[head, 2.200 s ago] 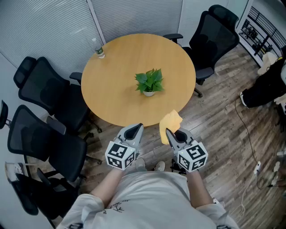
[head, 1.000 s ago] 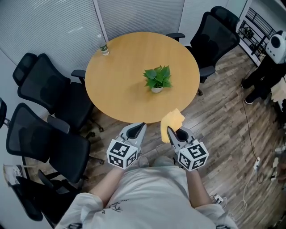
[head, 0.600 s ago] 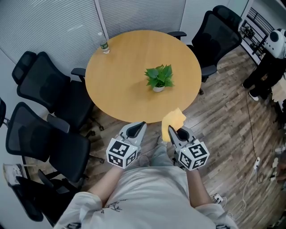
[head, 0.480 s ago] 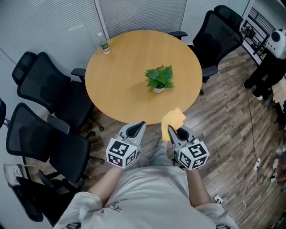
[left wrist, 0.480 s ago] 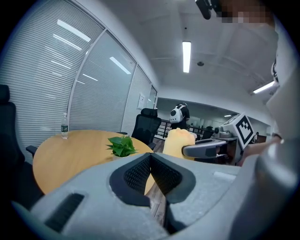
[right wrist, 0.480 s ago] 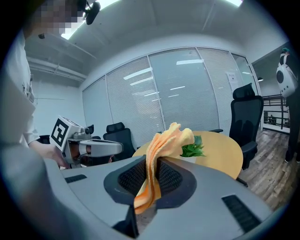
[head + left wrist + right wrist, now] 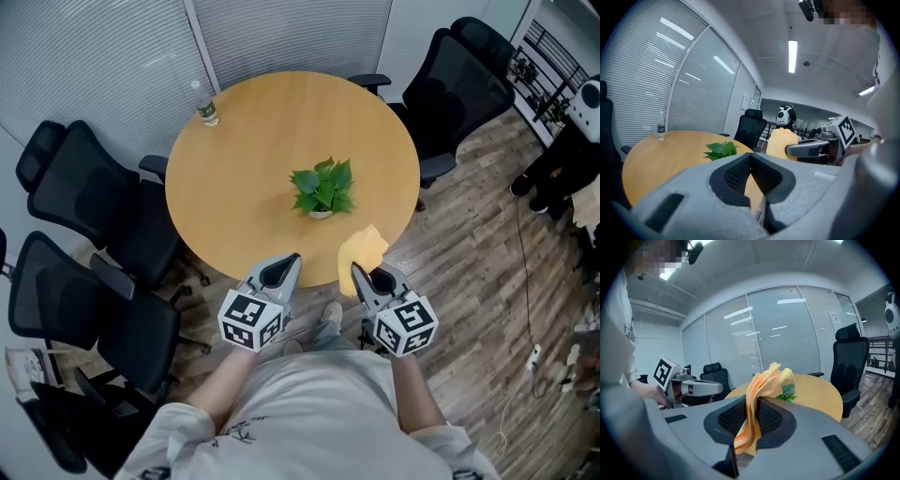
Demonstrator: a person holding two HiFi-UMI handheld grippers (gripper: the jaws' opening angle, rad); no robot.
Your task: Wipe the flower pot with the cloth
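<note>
A small white pot with a green leafy plant [image 7: 321, 193] stands upright near the middle of the round wooden table [image 7: 253, 141]. My right gripper [image 7: 360, 277] is shut on a yellow cloth [image 7: 362, 250], which sticks up from the jaws at the table's near edge. In the right gripper view the cloth [image 7: 761, 390] hides most of the plant [image 7: 788, 393]. My left gripper [image 7: 285, 266] is shut with nothing in it, beside the right one, its tip at the table's edge. From the left gripper view the plant [image 7: 721, 149] lies ahead beyond the shut jaws.
A water bottle [image 7: 207, 105] stands at the table's far left edge. Black office chairs [image 7: 89, 192] crowd the left side, and another chair [image 7: 459, 80] stands at the far right. A black and white panda figure [image 7: 574, 141] is at the right. Blinds cover the glass wall behind.
Both grippers have come forward together to the table's near edge, so the plant now lies closer to them. The cloth stays in the right jaws.
</note>
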